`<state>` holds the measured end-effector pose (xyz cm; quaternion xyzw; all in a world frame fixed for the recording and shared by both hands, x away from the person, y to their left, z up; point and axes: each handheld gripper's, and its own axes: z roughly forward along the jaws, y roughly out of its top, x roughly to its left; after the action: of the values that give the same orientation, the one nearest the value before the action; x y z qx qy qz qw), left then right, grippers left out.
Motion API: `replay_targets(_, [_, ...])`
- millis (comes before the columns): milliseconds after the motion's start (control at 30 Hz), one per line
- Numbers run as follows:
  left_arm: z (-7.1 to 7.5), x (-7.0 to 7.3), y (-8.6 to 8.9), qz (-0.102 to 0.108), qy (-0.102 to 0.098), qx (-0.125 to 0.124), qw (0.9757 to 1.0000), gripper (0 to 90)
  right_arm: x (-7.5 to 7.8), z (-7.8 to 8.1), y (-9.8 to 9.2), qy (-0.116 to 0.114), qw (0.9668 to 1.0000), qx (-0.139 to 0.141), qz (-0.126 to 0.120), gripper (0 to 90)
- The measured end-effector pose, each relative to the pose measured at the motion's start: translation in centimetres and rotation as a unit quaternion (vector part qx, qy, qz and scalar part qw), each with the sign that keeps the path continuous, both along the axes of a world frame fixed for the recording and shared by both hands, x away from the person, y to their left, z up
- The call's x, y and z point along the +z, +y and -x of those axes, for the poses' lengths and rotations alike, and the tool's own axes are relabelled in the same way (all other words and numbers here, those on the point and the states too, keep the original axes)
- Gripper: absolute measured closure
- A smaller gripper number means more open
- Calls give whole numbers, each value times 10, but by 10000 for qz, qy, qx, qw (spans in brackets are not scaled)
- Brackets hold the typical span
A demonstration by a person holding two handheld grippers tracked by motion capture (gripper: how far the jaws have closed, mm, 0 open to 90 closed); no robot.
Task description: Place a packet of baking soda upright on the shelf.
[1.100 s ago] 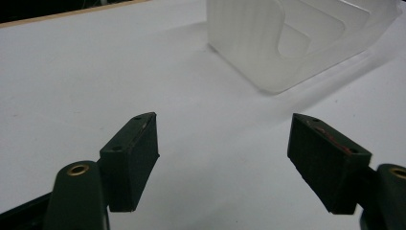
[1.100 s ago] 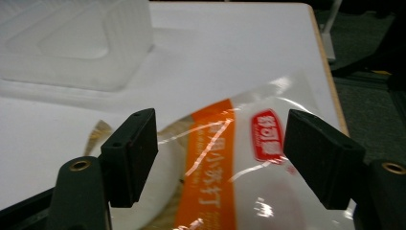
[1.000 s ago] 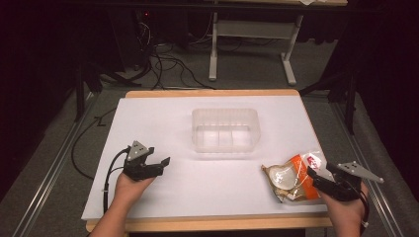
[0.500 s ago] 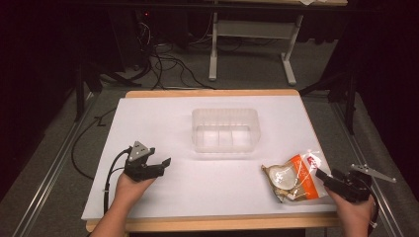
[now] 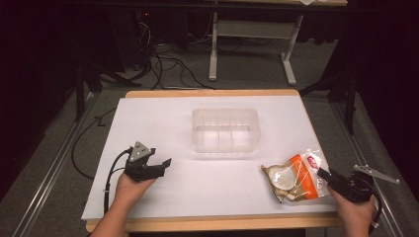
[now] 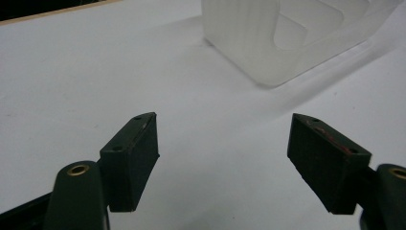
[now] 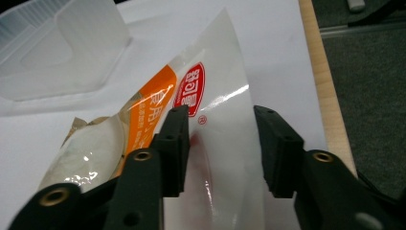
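**Right gripper closing over snack bag edge**

At the table's right front corner, the snack bag (image 5: 295,176) lies flat on the white table cover (image 5: 163,123), just in from the wooden edge. Bag print: orange band with white characters, plus a red oval badge with white characters, too small and tilted to read. Clear window shows pale contents.

Right gripper (image 7: 220,143) sits low at the bag's right end. Its jaws have just been closing; the bag's clear sealed edge is between them. Left pad appears to touch the film, right pad stands off with a gap, so not clamped yet. No lift: bag flat on the cover.

Versus a second ago: right gripper has moved in slightly and dropped toward the bag, jaws much narrower. Bag position unchanged.

Left gripper (image 6: 222,158) rests on the cover at front left, jaws wide apart, nothing between them. It hasn't moved. Clear plastic tub (image 5: 225,129) stands mid-table, well apart from both grippers, same spot as before.
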<state>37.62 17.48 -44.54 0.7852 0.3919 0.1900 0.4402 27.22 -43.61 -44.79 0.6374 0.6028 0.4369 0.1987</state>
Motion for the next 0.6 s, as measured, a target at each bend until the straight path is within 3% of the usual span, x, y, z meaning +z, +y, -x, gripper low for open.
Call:
replay_targets(167, [1,0,0,-46,-14,6,10000,266,13,6,7,-374,9991,69,169,810])
replay_targets(333, [0,-1,-1,-56,10,-17,10000,267,21,7,16,-576,9977,172,301,890])
replay_targets(600, [0,-1,-1,-80,8,-21,10000,267,44,11,36,-1030,9934,346,377,900])
